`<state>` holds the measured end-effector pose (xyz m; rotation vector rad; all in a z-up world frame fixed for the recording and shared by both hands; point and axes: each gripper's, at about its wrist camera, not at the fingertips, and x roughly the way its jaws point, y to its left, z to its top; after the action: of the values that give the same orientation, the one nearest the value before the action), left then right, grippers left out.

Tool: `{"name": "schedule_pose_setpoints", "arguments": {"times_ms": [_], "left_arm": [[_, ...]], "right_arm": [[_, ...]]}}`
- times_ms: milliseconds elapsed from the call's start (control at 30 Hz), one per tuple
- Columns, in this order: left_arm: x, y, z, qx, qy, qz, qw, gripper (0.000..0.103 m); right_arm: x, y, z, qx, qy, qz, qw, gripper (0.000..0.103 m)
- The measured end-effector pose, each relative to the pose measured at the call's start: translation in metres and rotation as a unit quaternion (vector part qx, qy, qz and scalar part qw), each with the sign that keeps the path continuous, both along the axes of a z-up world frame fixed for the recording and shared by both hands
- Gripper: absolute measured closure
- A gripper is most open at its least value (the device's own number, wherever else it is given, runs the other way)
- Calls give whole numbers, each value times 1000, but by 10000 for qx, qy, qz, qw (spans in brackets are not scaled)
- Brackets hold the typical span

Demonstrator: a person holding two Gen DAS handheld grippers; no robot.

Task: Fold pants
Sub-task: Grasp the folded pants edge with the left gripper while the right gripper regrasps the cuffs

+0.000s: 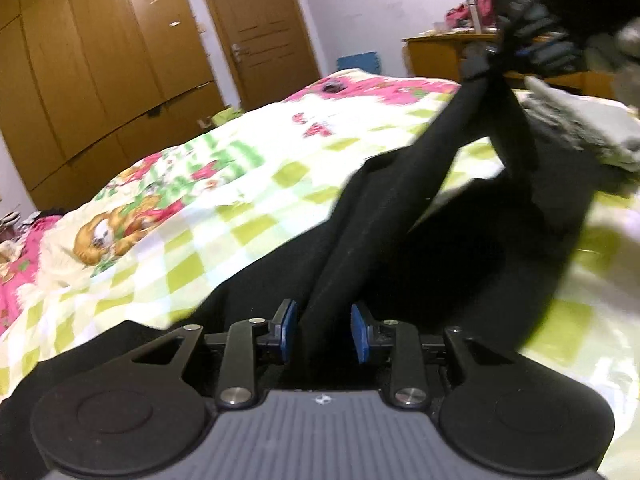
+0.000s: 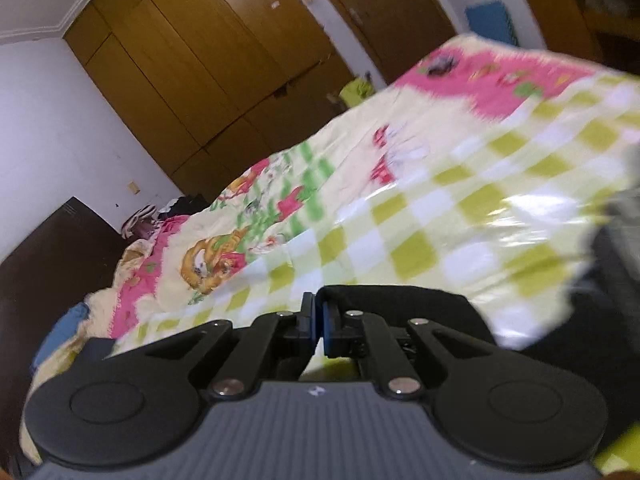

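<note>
Black pants (image 1: 400, 232) lie on the checked bedspread (image 1: 224, 200). One stretched fold rises to the upper right. There my right gripper (image 1: 504, 60), blurred, pinches the gathered cloth well above the bed. In the right wrist view that gripper (image 2: 319, 320) has its blue pads together on a black edge of the pants (image 2: 400, 300), which drapes over the right finger. My left gripper (image 1: 323, 332) is low over the pants. Its blue pads (image 1: 287, 330) stand apart, the fold runs between them, and a gap shows at the left pad.
A grey cloth (image 1: 580, 128) lies on the bed to the right of the lifted fold. Wooden wardrobes (image 1: 100, 60) and a door (image 1: 260, 28) stand beyond the bed. A wooden desk (image 1: 440, 52) with clutter is at the far right. Pillows and clothes (image 2: 148, 220) sit at the bed's left end.
</note>
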<state>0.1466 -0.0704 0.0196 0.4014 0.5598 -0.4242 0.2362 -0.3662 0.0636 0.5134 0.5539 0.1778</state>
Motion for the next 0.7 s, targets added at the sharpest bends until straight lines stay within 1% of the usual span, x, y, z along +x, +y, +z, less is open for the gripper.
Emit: {"name": "schedule_pose_setpoints", "arguments": {"times_ms": [67, 133, 200, 267, 300, 367, 400, 467, 500, 533, 567, 600, 633, 700], "left_arm": [[-9, -7, -7, 99, 78, -117, 9999, 54], [-14, -14, -15, 227, 210, -187, 9993, 54], [-19, -18, -19, 342, 278, -256, 9987, 54], [-24, -18, -19, 421, 275, -234, 9985, 53], [-25, -16, -19, 446, 267, -200, 9984, 52], [-26, -12, -19, 474, 251, -97, 9985, 48], [-25, -9, -20, 477, 267, -30, 9985, 48], [-22, -6, -25, 497, 319, 64, 9982, 48], [-21, -5, -27, 502, 356, 98, 9981, 48], [-21, -5, -29, 497, 393, 119, 9979, 48], [-20, -4, -30, 490, 429, 133, 9978, 48], [-24, -3, -29, 463, 419, 130, 9980, 48], [-28, -2, -26, 441, 387, 117, 9982, 48], [-34, -1, -22, 476, 238, 103, 9985, 48]], "right_arm": [[-26, -6, -12, -306, 112, -178, 9993, 99], [-36, -18, -41, -72, 528, -385, 9978, 99], [-34, -20, -64, -160, 761, -483, 9958, 99], [-26, -18, -77, 27, 922, -442, 9948, 97], [-22, -16, -79, 80, 999, -432, 9940, 92], [-20, -13, -77, 12, 895, -414, 9951, 92], [-16, -15, -77, 21, 898, -440, 9950, 87], [-12, -23, -82, 385, 881, -621, 9934, 78], [-9, -29, -87, 609, 893, -708, 9916, 78], [-5, -33, -90, 732, 951, -770, 9898, 79], [-1, -32, -89, 810, 1003, -788, 9885, 93], [1, -31, -82, 920, 917, -710, 9890, 97], [1, -30, -73, 1015, 760, -647, 9898, 97], [3, -27, -44, 1255, 400, -516, 9899, 97]]}}
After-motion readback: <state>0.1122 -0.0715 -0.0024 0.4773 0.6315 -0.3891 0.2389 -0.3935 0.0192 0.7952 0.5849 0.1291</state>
